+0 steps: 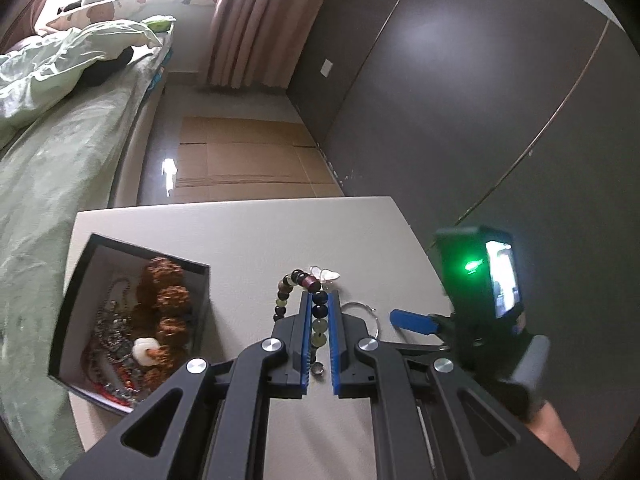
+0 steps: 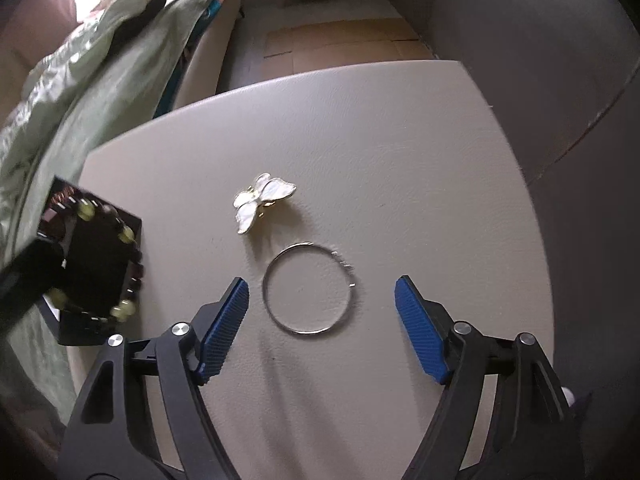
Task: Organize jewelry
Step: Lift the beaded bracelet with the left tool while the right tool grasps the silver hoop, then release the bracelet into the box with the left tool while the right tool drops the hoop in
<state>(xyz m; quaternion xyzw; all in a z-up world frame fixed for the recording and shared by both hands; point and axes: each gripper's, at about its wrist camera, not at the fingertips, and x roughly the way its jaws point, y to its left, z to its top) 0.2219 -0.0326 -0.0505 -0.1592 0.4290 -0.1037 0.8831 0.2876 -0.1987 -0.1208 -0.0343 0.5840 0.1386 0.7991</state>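
Note:
My left gripper (image 1: 319, 300) is shut on a beaded bracelet (image 1: 318, 312) of dark and pale green beads and holds it above the beige table (image 1: 248, 240). The bracelet also shows in the right wrist view (image 2: 124, 232), blurred, at the left. A black jewelry box (image 1: 132, 320) holding chains and brown knobbly beads sits left of the gripper. My right gripper (image 2: 322, 292) is open, its blue pads on either side of a silver bangle (image 2: 308, 289) that lies flat on the table. A white butterfly brooch (image 2: 262, 202) lies just beyond the bangle.
A bed with green bedding (image 1: 48, 152) runs along the left of the table. A dark wall (image 1: 480, 100) stands to the right. Flattened cardboard (image 1: 240, 156) lies on the floor beyond the table's far edge.

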